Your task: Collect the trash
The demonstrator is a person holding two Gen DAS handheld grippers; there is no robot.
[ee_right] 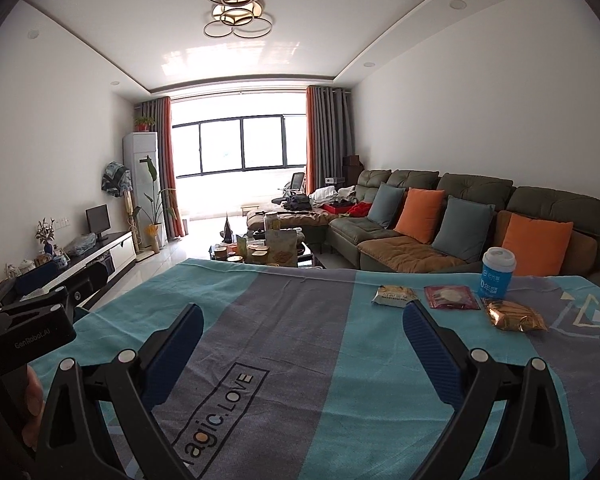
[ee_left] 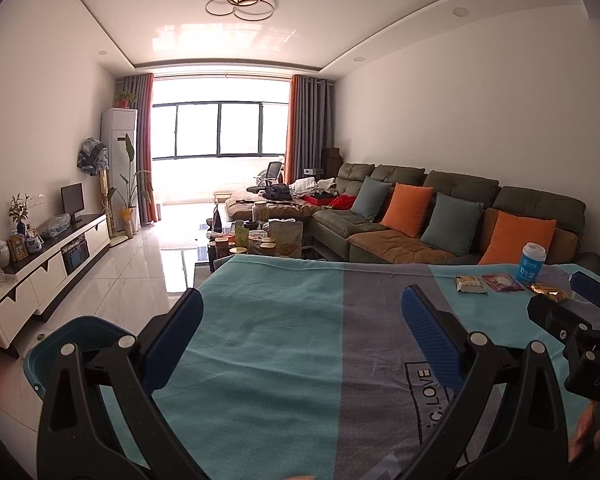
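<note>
Two wide-spread jaws frame my left wrist view: the left gripper (ee_left: 302, 308) holds nothing above the turquoise-and-grey striped tablecloth (ee_left: 284, 336). A blue plastic bin (ee_left: 80, 334) sits low, just off its left finger, beside the table edge. Far ahead to its right lie the wrappers and a blue-and-white paper cup (ee_left: 533, 262).

From my right wrist view, the right gripper (ee_right: 302, 310) also gapes empty. A pale yellow snack packet (ee_right: 394, 295) lies just beyond its right fingertip, a dark red sachet (ee_right: 451, 297) and crinkled gold foil wrapper (ee_right: 514, 316) further right, the cup behind them.

I judge thin, flat wrappers may slip, or the cloth may bunch between the pads; a careless sweep could topple the cup.
</note>
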